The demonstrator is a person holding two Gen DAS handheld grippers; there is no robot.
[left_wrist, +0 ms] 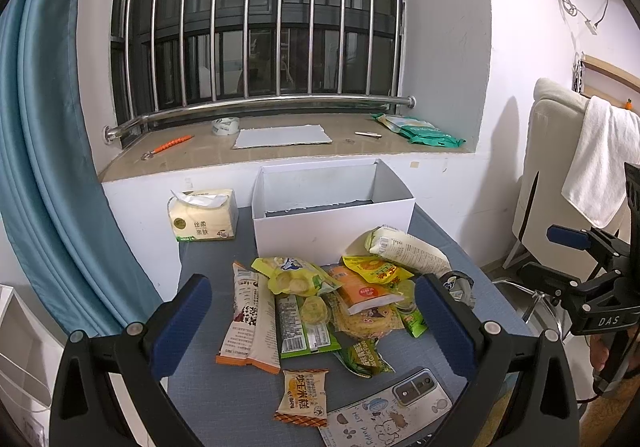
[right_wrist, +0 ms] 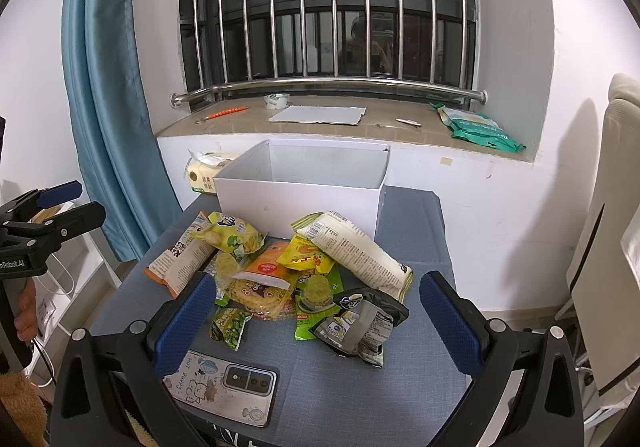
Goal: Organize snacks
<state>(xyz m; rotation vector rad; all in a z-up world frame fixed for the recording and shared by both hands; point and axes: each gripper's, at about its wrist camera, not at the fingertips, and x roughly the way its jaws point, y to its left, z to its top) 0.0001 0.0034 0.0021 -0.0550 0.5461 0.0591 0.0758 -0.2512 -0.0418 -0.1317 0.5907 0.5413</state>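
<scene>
A pile of snack packets (left_wrist: 320,299) lies on the blue-grey table (left_wrist: 224,399), in front of an open, empty white box (left_wrist: 332,223). The pile (right_wrist: 288,275) and the box (right_wrist: 300,203) also show in the right wrist view. A small orange packet (left_wrist: 302,397) lies apart near the front. A grey crumpled packet (right_wrist: 360,323) lies at the pile's right. My left gripper (left_wrist: 316,321) is open and empty, held above the pile's near side. My right gripper (right_wrist: 318,323) is open and empty, held above the pile's front.
A phone in a cartoon case (right_wrist: 222,387) lies at the table's front edge. A tissue pack (left_wrist: 202,215) stands left of the box. The window sill (left_wrist: 224,157) behind holds tape, a grey sheet and a green bag (left_wrist: 420,129). A blue curtain (left_wrist: 44,151) hangs left.
</scene>
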